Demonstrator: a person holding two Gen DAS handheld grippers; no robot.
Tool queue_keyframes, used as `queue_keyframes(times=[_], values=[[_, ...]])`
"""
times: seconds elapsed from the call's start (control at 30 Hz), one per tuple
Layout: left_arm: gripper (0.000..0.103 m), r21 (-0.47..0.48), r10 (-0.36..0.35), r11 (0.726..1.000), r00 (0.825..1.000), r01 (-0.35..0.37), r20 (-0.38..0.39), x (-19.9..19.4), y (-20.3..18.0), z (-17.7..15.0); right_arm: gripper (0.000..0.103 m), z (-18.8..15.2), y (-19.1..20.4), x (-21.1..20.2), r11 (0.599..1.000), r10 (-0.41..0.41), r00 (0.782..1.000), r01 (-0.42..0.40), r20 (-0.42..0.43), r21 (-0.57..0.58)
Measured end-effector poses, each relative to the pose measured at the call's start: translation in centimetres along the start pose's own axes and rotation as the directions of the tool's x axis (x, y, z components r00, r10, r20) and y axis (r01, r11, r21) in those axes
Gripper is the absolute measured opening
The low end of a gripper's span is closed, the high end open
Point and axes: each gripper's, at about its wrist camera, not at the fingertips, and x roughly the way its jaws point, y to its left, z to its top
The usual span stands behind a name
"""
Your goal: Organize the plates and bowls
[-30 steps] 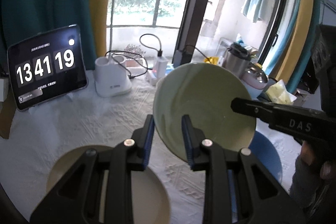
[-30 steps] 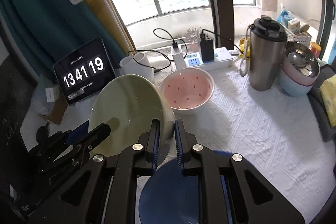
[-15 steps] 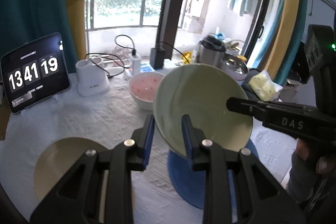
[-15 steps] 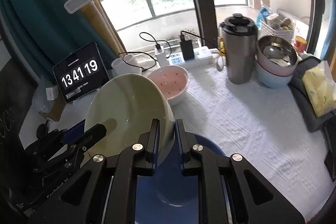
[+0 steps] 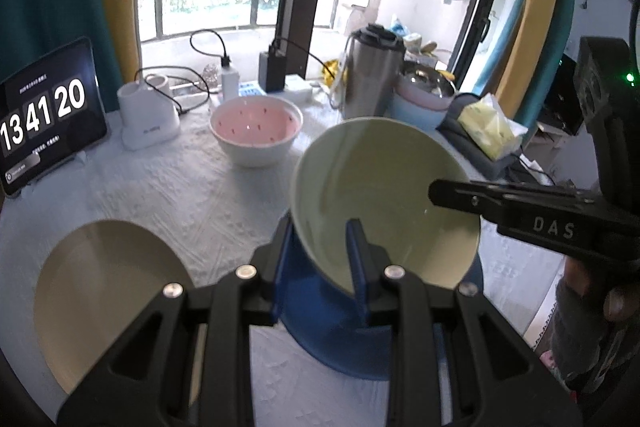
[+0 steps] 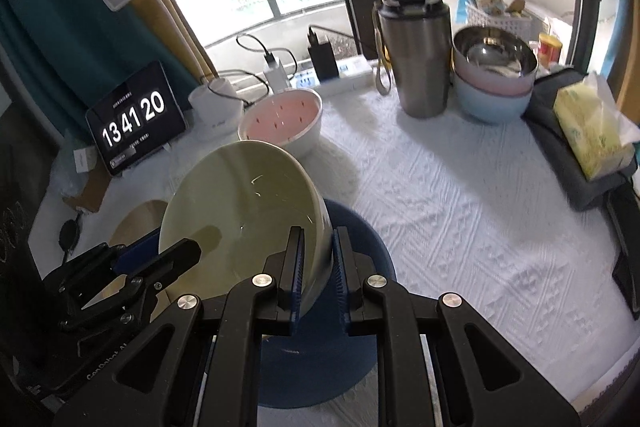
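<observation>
Both grippers hold one pale green bowl (image 5: 384,195), tilted, above a blue plate (image 5: 332,323). My left gripper (image 5: 320,259) is shut on the bowl's near rim. My right gripper (image 6: 316,263) is shut on the opposite rim; it shows in the left wrist view (image 5: 520,215) as a black arm reaching in from the right. The bowl (image 6: 244,211) and blue plate (image 6: 360,299) also show in the right wrist view. A beige plate (image 5: 108,299) lies on the white tablecloth to the left. A pink bowl (image 5: 256,131) stands behind.
At the back are a tablet clock (image 5: 44,115), a white lamp base (image 5: 148,119), a power strip with chargers (image 6: 320,71), a steel tumbler (image 6: 416,55), stacked bowls (image 6: 492,75) and a tissue pack (image 6: 592,131) on a dark cloth. The table edge runs along the right.
Both grippers have carried the green bowl to the right and lower, from beside the beige plate to above the blue plate. The clock changed from 19 to 20.
</observation>
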Motion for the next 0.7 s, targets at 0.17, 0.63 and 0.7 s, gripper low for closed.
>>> queue_keyframes(times=[0.17,0.63,0.7], values=[[0.027,0.01,-0.003,1.0,1.0,0.003,-0.02,0.4,-0.2,-0.8,0.016,-0.9,-0.4,0.7,1.0,-0.005,0.999,0.005,-0.032,0.002],[0.027,0.047,0.013,0.999,0.996,-0.009,-0.087,1.9,-1.0,-2.8,0.016,-2.6,-1.4,2.2,1.0,-0.017,0.995,0.017,-0.096,0.004],[0.027,0.057,0.023,0.998,0.997,-0.018,-0.078,1.9,-1.1,-3.0,0.016,-2.8,-1.5,2.5,1.0,-0.023,0.994,0.023,-0.104,-0.002]])
